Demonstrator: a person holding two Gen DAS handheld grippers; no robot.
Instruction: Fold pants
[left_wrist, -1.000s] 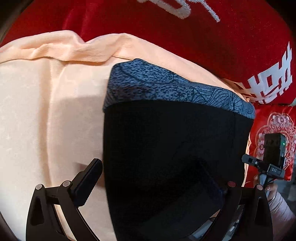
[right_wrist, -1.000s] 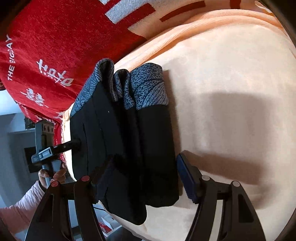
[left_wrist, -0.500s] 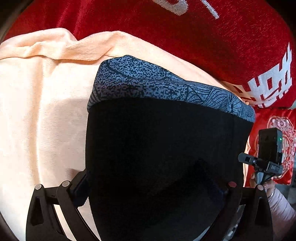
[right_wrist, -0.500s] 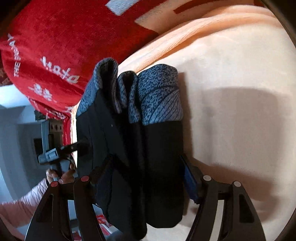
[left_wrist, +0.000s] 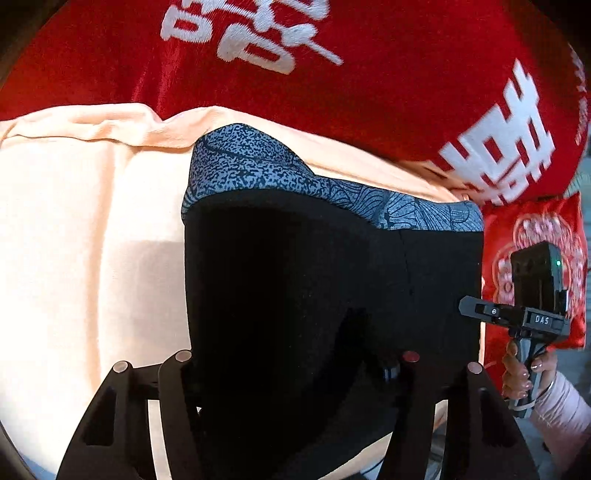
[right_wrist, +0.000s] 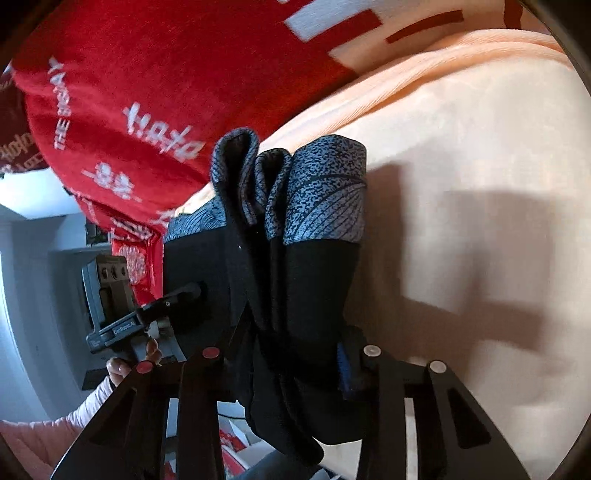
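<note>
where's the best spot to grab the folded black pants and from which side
Take the folded pants at the thick black end opposite the patterned cuffs, coming from the bed's near edge. The stacked layers there fit between tongs; both tongs are closing across that end.

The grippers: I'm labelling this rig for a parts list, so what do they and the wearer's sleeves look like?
Both are black plastic two-finger grippers with cut-out linkage arms. The left gripper carries silver pivot caps on one finger, a red one opposite. The right gripper has blue pads and a "DAS" label. The sleeve is pale pink.
</note>
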